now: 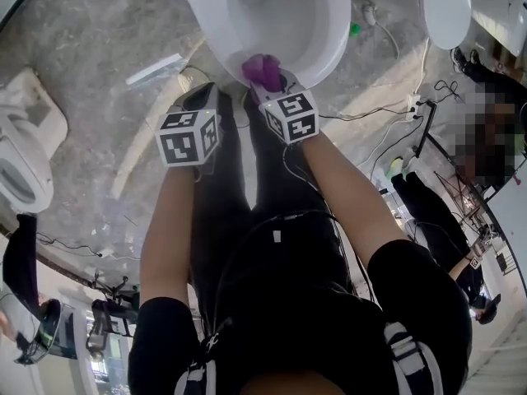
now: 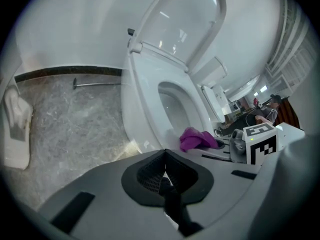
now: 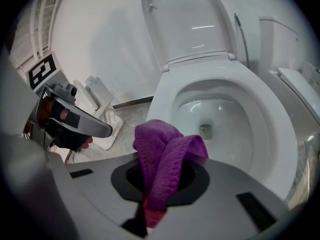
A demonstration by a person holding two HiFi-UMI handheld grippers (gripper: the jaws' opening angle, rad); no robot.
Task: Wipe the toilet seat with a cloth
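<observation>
i log the right hand-held gripper (image 3: 161, 184) clenched on the purple cloth (image 3: 165, 154), which bunches up out of its jaws. the cloth sits at the front edge of the toilet seat (image 3: 260, 99); i cannot confirm that it presses on the seat. the lid (image 3: 190, 24) stands raised behind the seat. the left hand-held gripper (image 2: 165, 176) is closed on nothing, just beside the seat's front and left of the cloth. assessment: the wiping step looks to be at its start, with most of the seat ring uncovered. the next move, in my judgement, calls for pressing the cloth flat on the seat and sweeping it round the ring.
</observation>
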